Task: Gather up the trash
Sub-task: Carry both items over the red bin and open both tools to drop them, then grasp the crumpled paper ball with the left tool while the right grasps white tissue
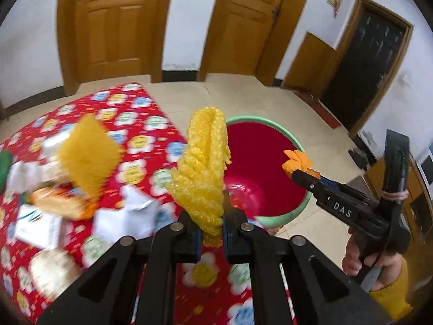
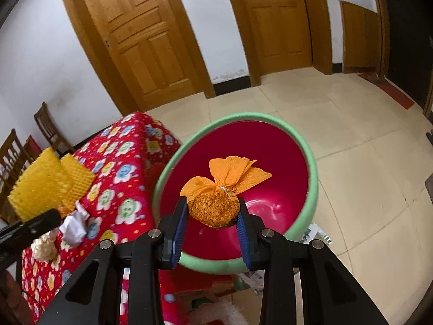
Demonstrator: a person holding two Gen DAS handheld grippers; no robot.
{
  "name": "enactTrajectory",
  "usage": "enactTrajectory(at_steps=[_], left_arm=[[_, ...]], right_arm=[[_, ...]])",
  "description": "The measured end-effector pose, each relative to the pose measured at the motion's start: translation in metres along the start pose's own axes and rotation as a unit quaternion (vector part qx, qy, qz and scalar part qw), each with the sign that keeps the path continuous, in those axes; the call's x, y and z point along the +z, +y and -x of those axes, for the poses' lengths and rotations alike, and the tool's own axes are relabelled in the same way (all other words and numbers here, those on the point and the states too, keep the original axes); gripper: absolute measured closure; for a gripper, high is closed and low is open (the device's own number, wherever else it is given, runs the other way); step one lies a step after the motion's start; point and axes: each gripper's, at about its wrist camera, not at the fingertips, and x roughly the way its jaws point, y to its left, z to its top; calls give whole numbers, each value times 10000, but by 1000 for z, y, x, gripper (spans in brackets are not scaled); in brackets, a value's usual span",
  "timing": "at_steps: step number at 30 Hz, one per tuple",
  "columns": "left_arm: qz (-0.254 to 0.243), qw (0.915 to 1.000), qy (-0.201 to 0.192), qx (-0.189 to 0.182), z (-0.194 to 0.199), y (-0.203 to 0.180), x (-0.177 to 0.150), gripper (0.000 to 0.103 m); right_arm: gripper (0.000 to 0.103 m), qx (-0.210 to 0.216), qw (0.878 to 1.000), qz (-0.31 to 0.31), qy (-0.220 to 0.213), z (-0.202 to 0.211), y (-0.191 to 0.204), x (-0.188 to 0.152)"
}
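**Both grippers loaded at the bin's edge**

Black linkage arms fill the bottom of each wrist view. Between the fingers of the left gripper (image 1: 212, 230) a strip of yellow foam netting (image 1: 203, 173) is pinched near its lower end; the jaws are pressed together on it, and the rest of the strip stands up and curls over at the top. In that view its upper part overlaps the near-left rim of the bin (image 1: 284, 218) — a bucket with a pale green rim and deep red inside.

The right gripper (image 2: 213, 212) clamps an orange mesh pouch (image 2: 213, 210), its blue pads (image 2: 180, 224) set against both sides of the rounded bottom, with the tied neck and flared top fanning out beyond the fingertips. The pouch hangs over the bin's open mouth. What shows of the red interior holds nothing but glare on the bottom.

Both grippers point steeply downward. From the left wrist view the right gripper comes in from the right, with a hand (image 1: 373, 264) wrapped round its handle and a yellow cuff (image 1: 393, 295) at the wrist.

Left of the bin, a table under a red flowered cloth (image 1: 140, 140) still carries litter: another yellow foam piece (image 1: 88, 154), crumpled white paper (image 1: 127, 214) and blurred wrappers.
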Motion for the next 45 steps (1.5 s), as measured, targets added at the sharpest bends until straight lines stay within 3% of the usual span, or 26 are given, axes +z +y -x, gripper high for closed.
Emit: enactTrajectory(at_steps=[11, 15, 18, 22, 33, 45], left_arm=[[-586, 9975, 355, -141, -71, -35, 18, 92], [-648, 9972, 362, -72, -78, -40, 19, 59], [-614, 9975, 337, 25, -79, -40, 19, 57], [-472, 9984, 302, 37, -70, -35, 17, 57], [73, 9998, 22, 207, -15, -5, 0, 57], [570, 9950, -259, 781, 54, 46, -31, 57]], right_arm=[[63, -9, 9996, -263, 119, -22, -30, 0], [59, -2, 9993, -339, 123, -23, -34, 0], [54, -2, 9991, -410, 87, -23, -33, 1], [47, 30, 9988, -484, 91, -17, -32, 1], [45, 149, 9993, -320, -93, 14, -7, -7], [39, 445, 9987, -153, -216, 48, 36, -24]])
